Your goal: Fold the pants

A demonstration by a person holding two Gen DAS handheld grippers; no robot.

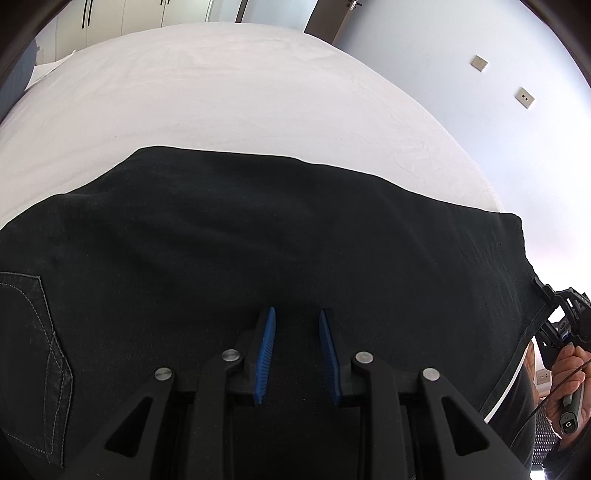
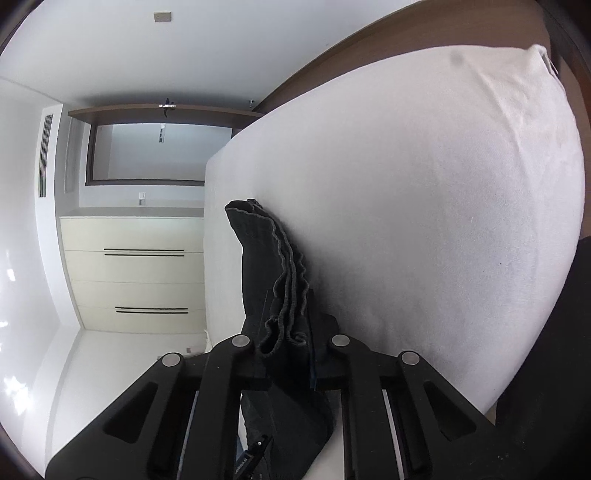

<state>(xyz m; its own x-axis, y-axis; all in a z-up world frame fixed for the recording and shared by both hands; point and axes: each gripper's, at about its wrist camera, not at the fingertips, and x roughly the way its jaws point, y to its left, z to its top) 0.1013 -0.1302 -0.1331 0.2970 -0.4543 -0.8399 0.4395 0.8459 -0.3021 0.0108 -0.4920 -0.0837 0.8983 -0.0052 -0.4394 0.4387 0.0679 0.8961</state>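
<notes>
Black pants [image 1: 258, 229] lie spread across a white bed [image 1: 221, 92], with a stitched back pocket [image 1: 33, 350] at the left. My left gripper [image 1: 297, 314] hovers over the pants' near part. Its blue pads [image 1: 267, 350] stand apart with their faces bare, so it is open. At the right edge a hand [image 1: 569, 376] holds my right gripper [image 1: 554, 306] at the pants' end. In the right wrist view my right gripper [image 2: 291, 321] is shut on the bunched hem of the pants [image 2: 258, 251], which hangs over the side of the bed [image 2: 424, 184].
A cream chest of drawers [image 2: 136, 266] stands beyond the bed's end, with pale floor [image 2: 92, 369] in front of it. Wall sockets [image 1: 524, 98] and a dark door [image 1: 332, 18] lie past the bed's far side.
</notes>
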